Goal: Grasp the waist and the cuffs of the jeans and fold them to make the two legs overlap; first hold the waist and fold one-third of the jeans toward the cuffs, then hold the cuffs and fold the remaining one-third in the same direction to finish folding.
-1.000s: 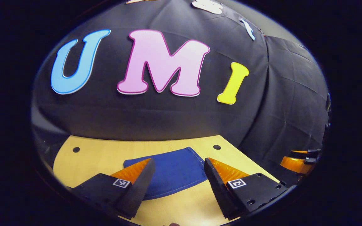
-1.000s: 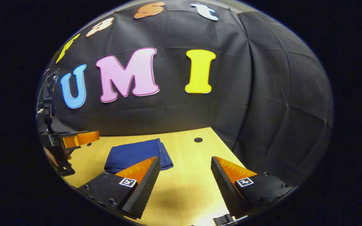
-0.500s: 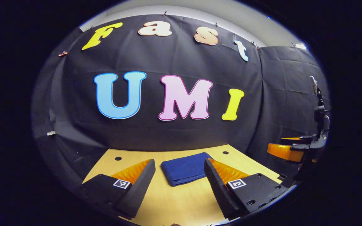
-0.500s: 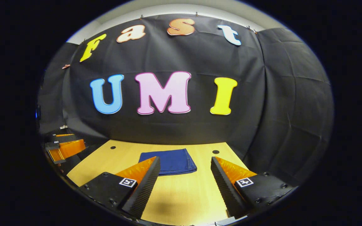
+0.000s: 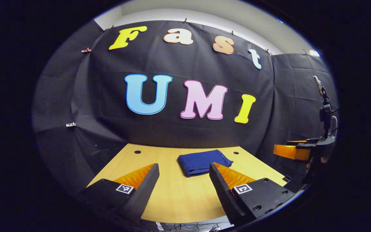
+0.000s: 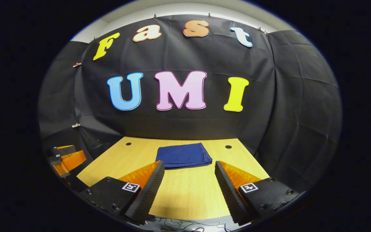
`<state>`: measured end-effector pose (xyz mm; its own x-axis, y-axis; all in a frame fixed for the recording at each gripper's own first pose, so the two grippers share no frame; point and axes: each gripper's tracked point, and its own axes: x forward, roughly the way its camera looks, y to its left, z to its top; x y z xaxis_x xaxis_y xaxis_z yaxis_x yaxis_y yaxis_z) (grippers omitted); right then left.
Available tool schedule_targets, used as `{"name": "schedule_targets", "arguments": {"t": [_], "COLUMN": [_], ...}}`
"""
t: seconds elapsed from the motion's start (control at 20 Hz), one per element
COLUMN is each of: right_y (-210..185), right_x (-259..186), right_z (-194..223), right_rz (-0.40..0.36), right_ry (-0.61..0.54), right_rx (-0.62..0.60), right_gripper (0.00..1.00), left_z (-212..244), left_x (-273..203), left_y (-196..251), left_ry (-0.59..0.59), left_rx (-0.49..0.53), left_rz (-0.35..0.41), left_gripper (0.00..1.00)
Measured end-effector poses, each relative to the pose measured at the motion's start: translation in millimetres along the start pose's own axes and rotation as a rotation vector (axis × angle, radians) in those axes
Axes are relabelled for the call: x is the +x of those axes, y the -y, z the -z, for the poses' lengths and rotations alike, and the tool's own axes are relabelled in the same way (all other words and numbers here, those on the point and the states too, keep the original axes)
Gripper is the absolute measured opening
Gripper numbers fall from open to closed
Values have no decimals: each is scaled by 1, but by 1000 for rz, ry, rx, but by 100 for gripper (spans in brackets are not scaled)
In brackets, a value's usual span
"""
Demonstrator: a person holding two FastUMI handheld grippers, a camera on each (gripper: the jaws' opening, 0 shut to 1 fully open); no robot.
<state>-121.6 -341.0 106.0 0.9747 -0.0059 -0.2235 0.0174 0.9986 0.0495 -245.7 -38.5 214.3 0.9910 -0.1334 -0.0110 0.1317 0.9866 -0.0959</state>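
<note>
The dark blue jeans (image 5: 201, 162) (image 6: 184, 155) lie folded into a compact flat rectangle on the wooden table (image 5: 175, 196) (image 6: 188, 193), toward its far side. My left gripper (image 5: 184, 169) is open and empty, held back over the table's near edge, well short of the jeans. My right gripper (image 6: 188, 166) is also open and empty, likewise pulled back at the near edge. The right gripper (image 5: 293, 150) appears at the right rim of the left gripper view; the left gripper (image 6: 66, 158) sits at the left rim of the right gripper view.
Two small dark holes (image 6: 128, 144) (image 6: 228, 147) mark the table's far corners. Black cloth walls close in behind and on both sides. Cables (image 6: 179, 222) hang below the table's near edge.
Both grippers have drawn back and away from the folded jeans, which now look smaller and farther off. Both stayed open; the jeans have not moved.
</note>
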Motion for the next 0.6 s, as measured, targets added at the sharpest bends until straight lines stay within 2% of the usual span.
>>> {"name": "schedule_targets", "arguments": {"t": [0.25,0.6], "right_y": [0,5], "right_x": [7,16], "right_z": [7,-17], "right_rz": [-33,-110], "right_ry": [-25,65], "right_rx": [-23,-23], "right_gripper": [96,96], "left_z": [-11,-36], "left_x": [11,28], "left_y": [19,44], "left_ry": [19,52], "left_rx": [17,4], "left_rz": [-19,-51], "left_gripper": [96,96]}}
